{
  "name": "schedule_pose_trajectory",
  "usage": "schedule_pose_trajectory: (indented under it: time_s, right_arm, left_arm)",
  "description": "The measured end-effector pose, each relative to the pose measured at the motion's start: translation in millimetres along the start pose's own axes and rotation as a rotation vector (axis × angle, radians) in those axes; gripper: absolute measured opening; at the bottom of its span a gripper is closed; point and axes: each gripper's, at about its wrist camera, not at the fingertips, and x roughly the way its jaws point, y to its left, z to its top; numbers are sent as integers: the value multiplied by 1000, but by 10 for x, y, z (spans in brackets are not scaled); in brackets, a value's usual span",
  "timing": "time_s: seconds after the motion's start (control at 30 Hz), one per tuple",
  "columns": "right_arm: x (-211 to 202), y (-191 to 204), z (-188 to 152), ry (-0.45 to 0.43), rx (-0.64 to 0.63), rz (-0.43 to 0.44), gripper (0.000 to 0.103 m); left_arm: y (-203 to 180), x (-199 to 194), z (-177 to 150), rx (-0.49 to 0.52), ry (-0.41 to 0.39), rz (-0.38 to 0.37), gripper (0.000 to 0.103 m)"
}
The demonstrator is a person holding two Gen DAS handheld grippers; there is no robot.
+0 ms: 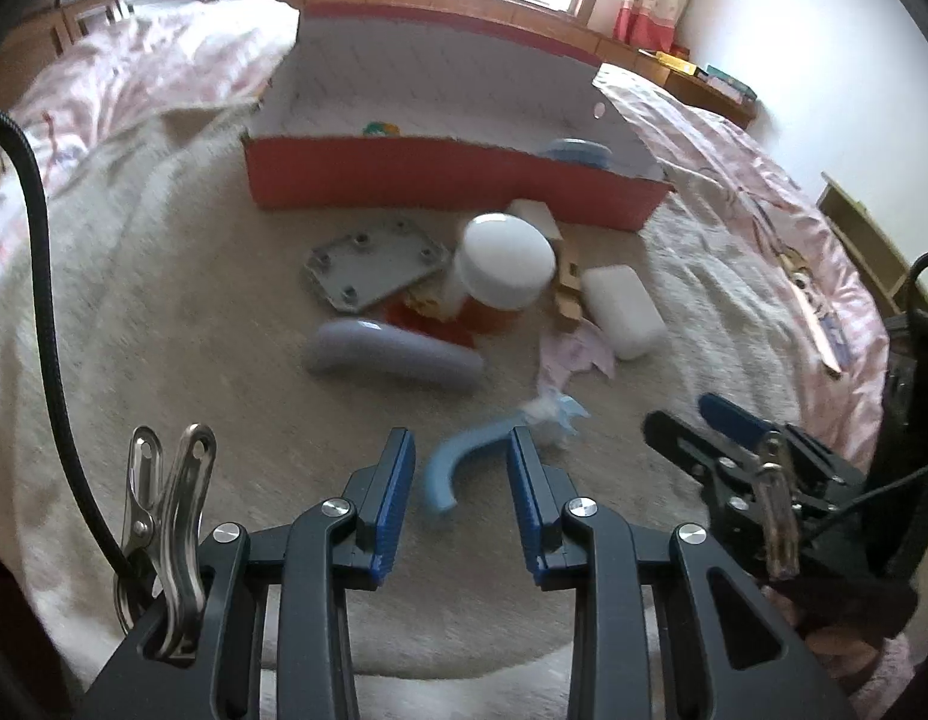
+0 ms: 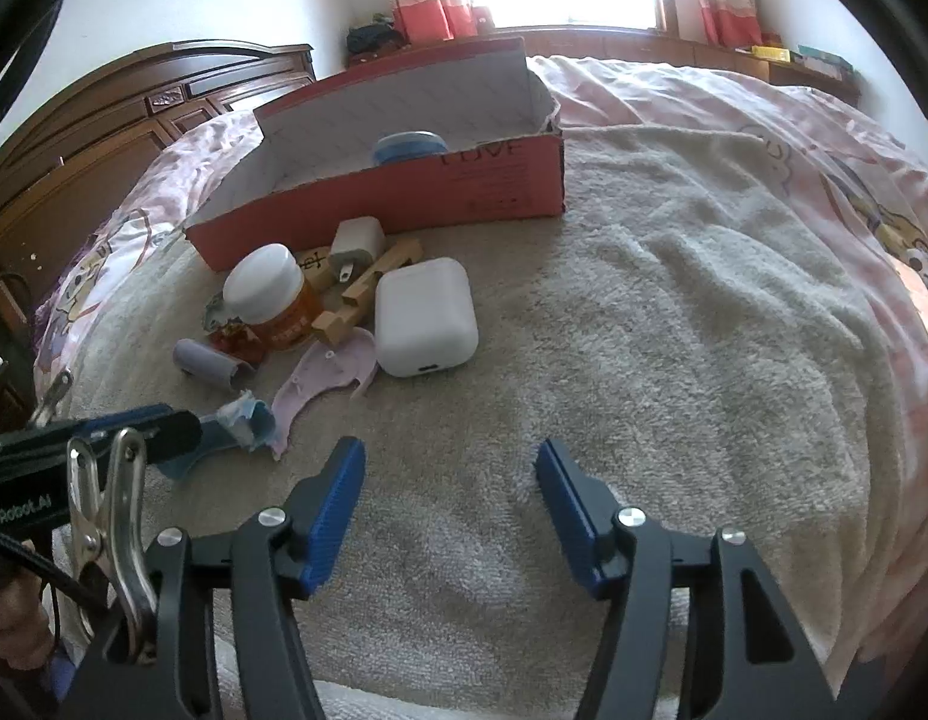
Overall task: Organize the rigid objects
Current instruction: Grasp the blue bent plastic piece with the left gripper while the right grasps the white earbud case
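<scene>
Between left tool [image 1: 462,462] pads, blue hook [image 1: 449,471]

Box [image 2: 404,198] sitting on towel [image 2: 643,330] at back, w/ round tin [image 2: 410,147] lying inside. Clutter lying in front of box: jar [image 2: 272,294] resting left of earbud case [image 2: 425,315], charger plug [image 2: 356,249] lying btwn them, nearer box. Tube [image 2: 209,363] lying nearer than jar. Curved piece [image 1: 446,468] lying nearest, btwn left gripper [image 1: 461,468] pads, not touching.

"LOVE" on red box [image 2: 464,186] front, "nRobot.AI" on left tongs [image 2: 20,504] body
</scene>
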Motion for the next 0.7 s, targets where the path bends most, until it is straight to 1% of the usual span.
schedule_pose_trajectory:
  time_s: [0.1,0.2,0.37,0.5,0.53,0.57,0.63,0.7]
  right_arm:
    - [-2,-7,-4,-3,0,5,64]
    - [0,-11,-3,-6,2,9,64]
    - [-4,-11,-15,-12,1,11,65]
    - [-2,-12,-20,-15,1,12,65]
    - [-3,-13,-20,-14,1,12,65]
    - [-2,-12,-19,-14,1,12,65]
    - [-3,-12,-20,-14,1,12,65]
    - [-3,-11,-21,-14,-1,10,65]
  left_arm:
    - [-41,-8,-21,14,-6,-3,32]
    - [-101,9,-41,48,-9,14,36]
    - [-193,119,-87,112,2,75,36]
    - [-241,166,-95,162,-22,125,36]
    - [-242,170,-99,173,-27,137,35]
    - [-239,164,-108,181,-36,145,32]
    - [-230,160,-103,183,-41,158,22]
    - [-188,150,-90,170,-43,161,19]
